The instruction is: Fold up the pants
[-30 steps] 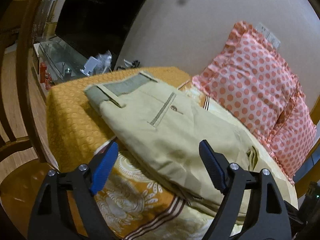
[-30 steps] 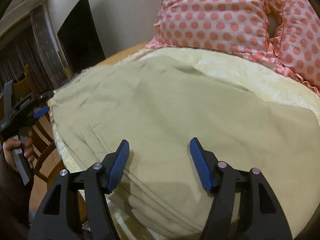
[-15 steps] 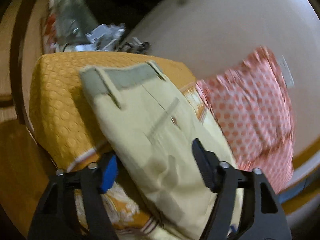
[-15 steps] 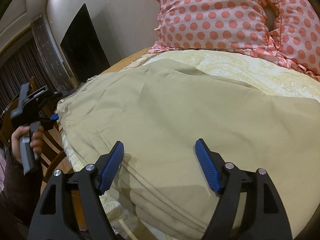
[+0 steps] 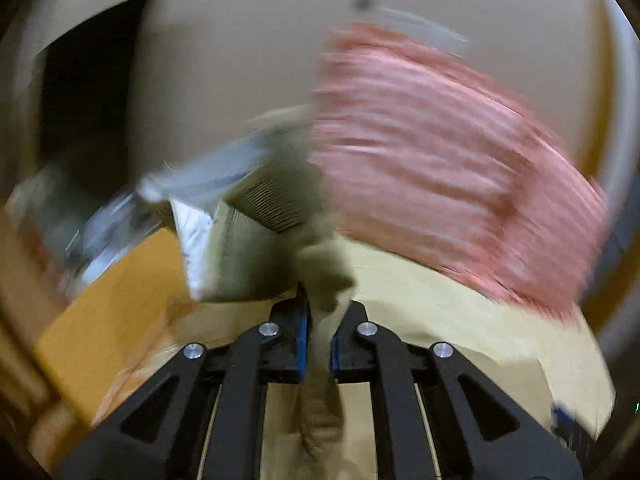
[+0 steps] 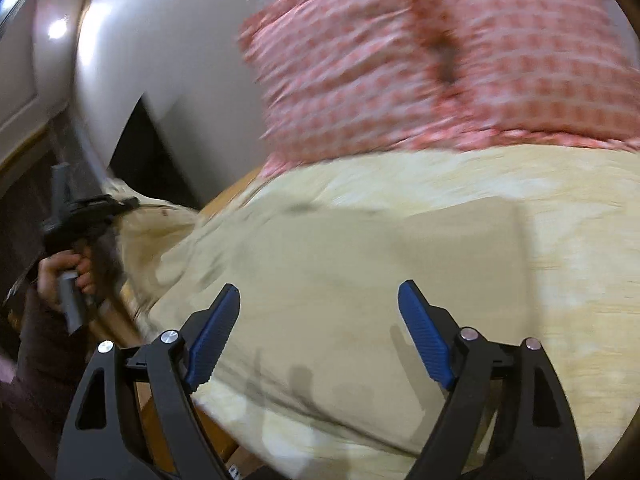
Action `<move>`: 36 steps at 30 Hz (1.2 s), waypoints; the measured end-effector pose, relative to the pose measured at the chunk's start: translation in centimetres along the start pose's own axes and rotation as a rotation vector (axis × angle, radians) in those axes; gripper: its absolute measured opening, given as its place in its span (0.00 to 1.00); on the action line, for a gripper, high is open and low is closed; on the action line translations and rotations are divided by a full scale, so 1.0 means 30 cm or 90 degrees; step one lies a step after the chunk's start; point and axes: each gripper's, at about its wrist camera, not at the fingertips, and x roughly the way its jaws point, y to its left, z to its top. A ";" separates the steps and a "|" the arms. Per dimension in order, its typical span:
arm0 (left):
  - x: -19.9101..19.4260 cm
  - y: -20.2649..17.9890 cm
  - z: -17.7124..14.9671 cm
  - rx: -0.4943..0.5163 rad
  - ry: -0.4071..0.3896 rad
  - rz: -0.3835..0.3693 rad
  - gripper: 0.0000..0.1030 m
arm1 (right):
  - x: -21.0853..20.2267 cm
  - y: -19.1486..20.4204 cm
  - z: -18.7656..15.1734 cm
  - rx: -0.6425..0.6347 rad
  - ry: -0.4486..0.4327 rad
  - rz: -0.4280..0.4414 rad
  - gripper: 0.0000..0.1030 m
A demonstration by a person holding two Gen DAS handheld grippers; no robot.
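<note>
The beige pants [image 6: 360, 280] lie on the bed. My left gripper [image 5: 319, 344] is shut on a bunched fold of the pants [image 5: 320, 280] and holds the waistband end [image 5: 248, 240] lifted, its pale lining showing. The left wrist view is motion-blurred. In the right wrist view the left gripper [image 6: 96, 216] shows at the far left, held in a hand, with pants cloth raised off the bed. My right gripper [image 6: 318, 336] is open and empty, low over the flat leg part of the pants.
A pink polka-dot pillow [image 6: 440, 60] leans on the wall behind the pants. A cream and orange bedspread [image 5: 100, 320] covers the bed. A dark screen [image 5: 80, 100] and a wooden chair [image 6: 120, 320] stand at the left.
My left gripper has closed on the waistband end of the pants and lifted it quickly. My right gripper stays open and has shifted a little over the legs.
</note>
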 end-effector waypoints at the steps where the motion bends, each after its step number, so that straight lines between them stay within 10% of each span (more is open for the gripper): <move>1: 0.003 -0.116 -0.012 0.049 0.004 -0.042 0.07 | -0.028 -0.042 0.006 0.028 -0.015 -0.012 0.81; 7: 0.034 -0.662 -0.362 0.306 0.124 -0.297 0.07 | -0.164 -0.255 0.007 0.189 -0.077 -0.024 0.81; 9: 0.074 -0.732 -0.508 0.350 0.188 -0.317 0.07 | -0.182 -0.319 0.004 0.245 -0.081 -0.002 0.83; 14: 0.059 -0.734 -0.615 0.363 0.191 -0.303 0.18 | -0.096 -0.368 0.024 0.291 -0.008 0.044 0.83; 20: -0.063 -0.580 -0.430 0.256 0.113 -0.359 0.69 | 0.083 -0.312 0.058 0.218 0.106 0.000 0.75; 26: 0.263 -0.224 -0.260 0.085 0.219 -0.185 0.58 | 0.149 -0.307 0.071 0.173 0.137 -0.025 0.47; 33: 0.483 -0.085 -0.286 -0.016 0.335 -0.234 0.60 | 0.165 -0.323 0.086 0.177 0.134 -0.012 0.48; 35: 0.483 -0.090 -0.295 -0.014 0.340 -0.247 0.44 | 0.179 -0.302 0.085 0.150 0.154 0.006 0.25; 36: 0.483 -0.096 -0.289 -0.016 0.342 -0.247 0.14 | 0.179 -0.301 0.085 0.153 0.157 0.019 0.21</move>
